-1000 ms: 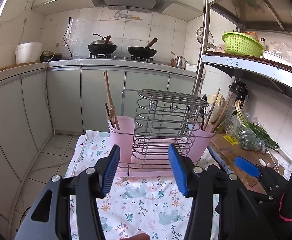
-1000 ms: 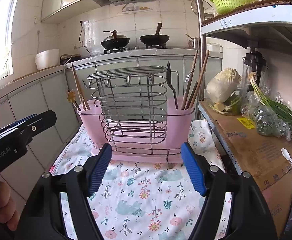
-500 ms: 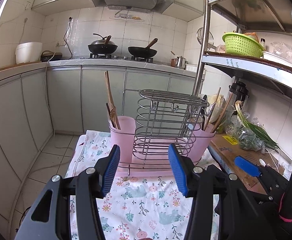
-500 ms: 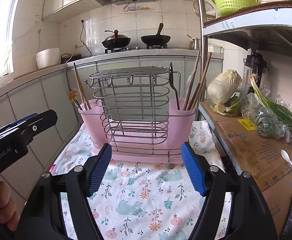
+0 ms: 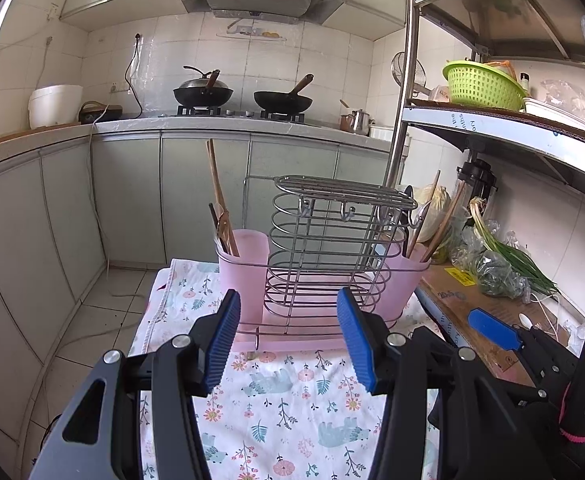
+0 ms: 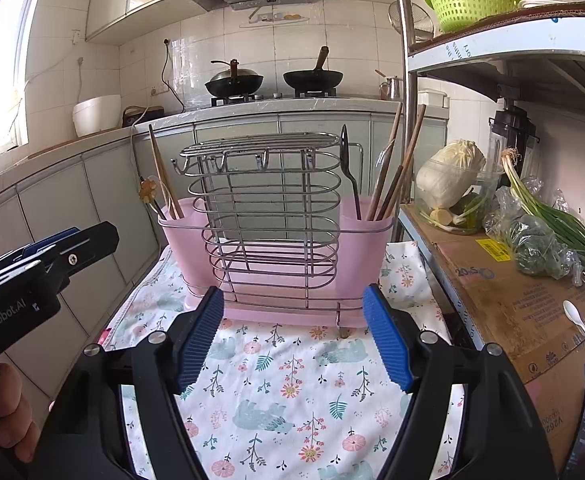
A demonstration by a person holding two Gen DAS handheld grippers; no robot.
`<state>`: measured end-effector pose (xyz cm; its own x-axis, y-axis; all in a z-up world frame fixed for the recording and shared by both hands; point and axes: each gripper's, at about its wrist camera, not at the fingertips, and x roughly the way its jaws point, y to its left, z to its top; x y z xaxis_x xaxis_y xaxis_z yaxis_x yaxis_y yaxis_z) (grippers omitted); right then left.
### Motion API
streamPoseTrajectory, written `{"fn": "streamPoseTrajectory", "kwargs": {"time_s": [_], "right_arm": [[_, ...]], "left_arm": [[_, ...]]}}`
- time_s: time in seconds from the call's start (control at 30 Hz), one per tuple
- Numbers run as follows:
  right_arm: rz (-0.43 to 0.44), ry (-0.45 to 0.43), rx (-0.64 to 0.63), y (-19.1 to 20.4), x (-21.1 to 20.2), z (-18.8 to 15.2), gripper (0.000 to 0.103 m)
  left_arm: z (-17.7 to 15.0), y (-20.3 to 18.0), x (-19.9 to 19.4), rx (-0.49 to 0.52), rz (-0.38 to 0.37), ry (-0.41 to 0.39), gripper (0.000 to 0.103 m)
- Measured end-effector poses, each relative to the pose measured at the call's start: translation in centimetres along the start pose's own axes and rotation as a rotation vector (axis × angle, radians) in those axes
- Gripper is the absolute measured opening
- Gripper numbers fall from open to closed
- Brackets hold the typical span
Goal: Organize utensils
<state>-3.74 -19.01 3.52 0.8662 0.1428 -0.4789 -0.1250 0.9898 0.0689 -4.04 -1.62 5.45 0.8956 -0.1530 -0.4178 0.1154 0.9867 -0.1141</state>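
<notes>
Covering the low table, a floral cloth (image 6: 292, 392) printed with bears and leaves fills the foreground of both wrist views, and the pink utensil caddy (image 6: 276, 264) stands on its far end. A wire rack (image 6: 264, 208) rises upright in the caddy's middle, between two pink cups. In the right wrist view, the cup on the left (image 6: 184, 232) holds wooden chopsticks (image 6: 160, 172) and a utensil with a flower-shaped top (image 6: 147, 191); the cup on the right (image 6: 366, 240) holds a black spoon (image 6: 348, 168) and several brown chopsticks (image 6: 396, 168) leaning outward. To the right of the cloth a cardboard sheet (image 6: 504, 296) carries a cabbage (image 6: 450, 172), bagged green onions (image 6: 544, 216) and a small white spoon (image 6: 580, 320).

The left gripper (image 5: 288, 340) hovers over the cloth just in front of the caddy, its blue pads (image 5: 222, 340) spread wide apart and grasping nothing. The right gripper (image 6: 292, 336) hangs in the same spot from its own side, pads (image 6: 386, 340) likewise parted and empty, apart from the caddy's base. Each tool shows at the edge of the other's view, and the person's fingers (image 6: 2, 412) wrap the left handle
</notes>
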Motion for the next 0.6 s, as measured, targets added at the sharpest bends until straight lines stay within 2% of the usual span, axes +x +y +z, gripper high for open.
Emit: {"fn": "streamPoseTrajectory", "kwargs": {"time_s": [0.6], "right_arm": [[-0.005,0.006,-0.009,-0.15,0.49,0.03,0.072]], "left_arm": [[-0.2,0.07,0.79,0.001,-0.001,0.016,0.05]]}}
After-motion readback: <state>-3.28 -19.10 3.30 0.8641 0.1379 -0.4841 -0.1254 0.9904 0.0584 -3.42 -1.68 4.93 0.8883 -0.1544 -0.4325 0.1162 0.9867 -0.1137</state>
